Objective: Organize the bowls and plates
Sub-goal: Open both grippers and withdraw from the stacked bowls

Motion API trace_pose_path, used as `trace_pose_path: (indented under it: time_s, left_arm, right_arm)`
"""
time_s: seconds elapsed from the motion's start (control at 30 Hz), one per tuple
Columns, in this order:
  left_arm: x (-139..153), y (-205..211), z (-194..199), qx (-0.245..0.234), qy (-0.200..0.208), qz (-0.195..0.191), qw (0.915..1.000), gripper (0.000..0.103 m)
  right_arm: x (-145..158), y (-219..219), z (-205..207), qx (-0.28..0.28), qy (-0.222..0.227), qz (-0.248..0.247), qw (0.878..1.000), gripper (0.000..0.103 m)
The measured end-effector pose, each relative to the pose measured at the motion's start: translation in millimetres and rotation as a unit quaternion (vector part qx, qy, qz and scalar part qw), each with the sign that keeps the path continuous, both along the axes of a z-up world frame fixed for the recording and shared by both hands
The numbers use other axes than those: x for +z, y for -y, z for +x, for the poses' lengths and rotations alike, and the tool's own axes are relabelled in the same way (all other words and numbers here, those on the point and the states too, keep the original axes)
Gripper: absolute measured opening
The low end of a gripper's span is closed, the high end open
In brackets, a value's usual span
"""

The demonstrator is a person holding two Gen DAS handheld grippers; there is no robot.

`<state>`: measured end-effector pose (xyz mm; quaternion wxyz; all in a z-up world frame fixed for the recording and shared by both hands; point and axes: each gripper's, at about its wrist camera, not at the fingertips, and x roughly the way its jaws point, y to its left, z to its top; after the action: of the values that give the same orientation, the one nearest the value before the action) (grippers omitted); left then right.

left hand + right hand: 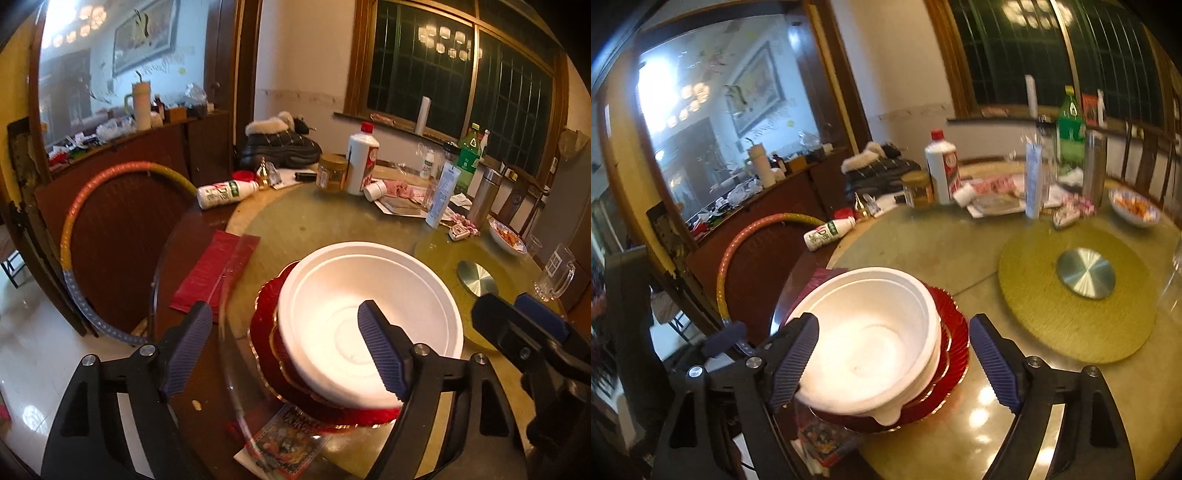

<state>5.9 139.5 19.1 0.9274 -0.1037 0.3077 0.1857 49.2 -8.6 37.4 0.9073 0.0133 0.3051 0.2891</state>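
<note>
I see white bowls (369, 321) nested, empty, atop red plates (266, 325) on counter (295, 229). Both tongs, left (284, 350) and right (894, 365), released, straddling bowls.

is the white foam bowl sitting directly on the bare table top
No, the white foam bowl rests on a stack of red gold-rimmed plates, not on the round glass-topped table itself.

- White milk bottle (226, 192), lying on the bench: large grey letters that look like "AD" on its green and white label, too blurred to be sure.
- White liquor bottle (363, 162): red label, characters unreadable.
- Green bottle (468, 157): white triangle mark, no legible words.
- Red booklet (288, 439): print unreadable.
</note>
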Motion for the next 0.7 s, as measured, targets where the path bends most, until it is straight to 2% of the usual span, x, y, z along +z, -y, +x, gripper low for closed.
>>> trace_pose_path:
  time_s: [0.2,0.3,0.37,0.4,0.43,0.53,0.7]
  left_arm:
    - [-7,6,-14,-0.014,-0.002,0.014,0.9998,0.084]
    - [-10,7,-21,-0.022,0.002,0.02,0.9996,0.089]
    - [-11,7,-23,-0.024,0.003,0.021,0.9995,0.093]
    - [-11,8,-24,-0.026,0.003,0.023,0.9994,0.1]
    - [-11,9,-25,-0.027,0.004,0.028,0.9992,0.103]
    - [-12,15,-25,-0.035,0.001,0.051,0.9981,0.103]
    - [-16,20,-20,-0.054,-0.023,0.041,0.9974,0.103]
  right_arm:
    - [-4,12,-23,0.024,0.047,-0.036,0.998,0.1]
    - [-11,19,-28,0.025,0.059,-0.066,0.996,0.102]
    - [-18,19,-29,0.037,0.054,-0.094,0.993,0.103]
    - [-22,18,-30,0.044,0.05,-0.103,0.992,0.103]
    - [-26,18,-30,0.05,0.046,-0.113,0.991,0.103]
    - [-37,18,-27,0.054,0.039,-0.14,0.988,0.103]
    - [-42,20,-24,0.042,0.035,-0.144,0.988,0.103]
